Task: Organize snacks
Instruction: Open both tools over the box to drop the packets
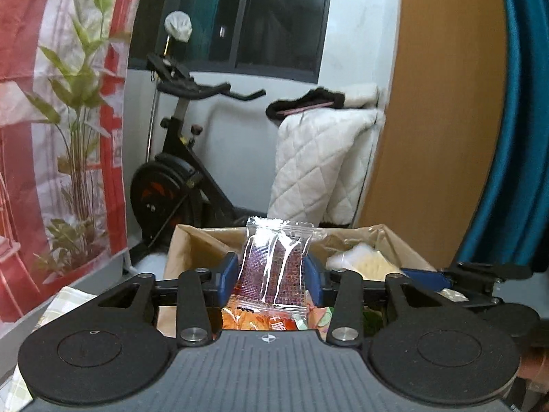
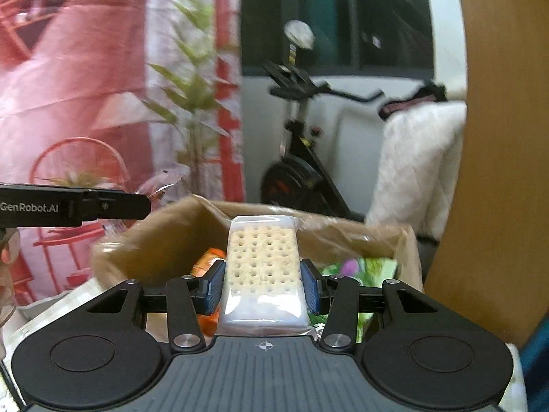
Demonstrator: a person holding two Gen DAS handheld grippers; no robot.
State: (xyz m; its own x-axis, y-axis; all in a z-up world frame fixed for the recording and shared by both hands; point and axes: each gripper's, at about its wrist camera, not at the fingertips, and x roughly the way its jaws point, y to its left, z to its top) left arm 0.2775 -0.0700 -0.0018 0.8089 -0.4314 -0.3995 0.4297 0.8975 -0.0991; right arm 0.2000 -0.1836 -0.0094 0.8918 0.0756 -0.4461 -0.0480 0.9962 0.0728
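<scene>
The left gripper (image 1: 271, 269) clamps a clear-wrapped purple snack packet (image 1: 274, 261) above the brown cardboard box (image 1: 192, 240). The right gripper (image 2: 262, 286) grips a clear-wrapped pale perforated cracker pack (image 2: 262, 267) over that same box, above colourful snack bags (image 2: 370, 267).

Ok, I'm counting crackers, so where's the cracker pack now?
In the right wrist view, the cracker pack is clamped in the right tool, held above the open cardboard box.

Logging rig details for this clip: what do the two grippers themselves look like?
Both match: a grey ribbed body with a small crosshair mark, two round black discs, black linkage arms with silver rivets, and blue ribbed pads. The left gripper shows white "GenRobot.AI" lettering on its side in the right wrist view. The right gripper looks identical. No cables visible.
</scene>
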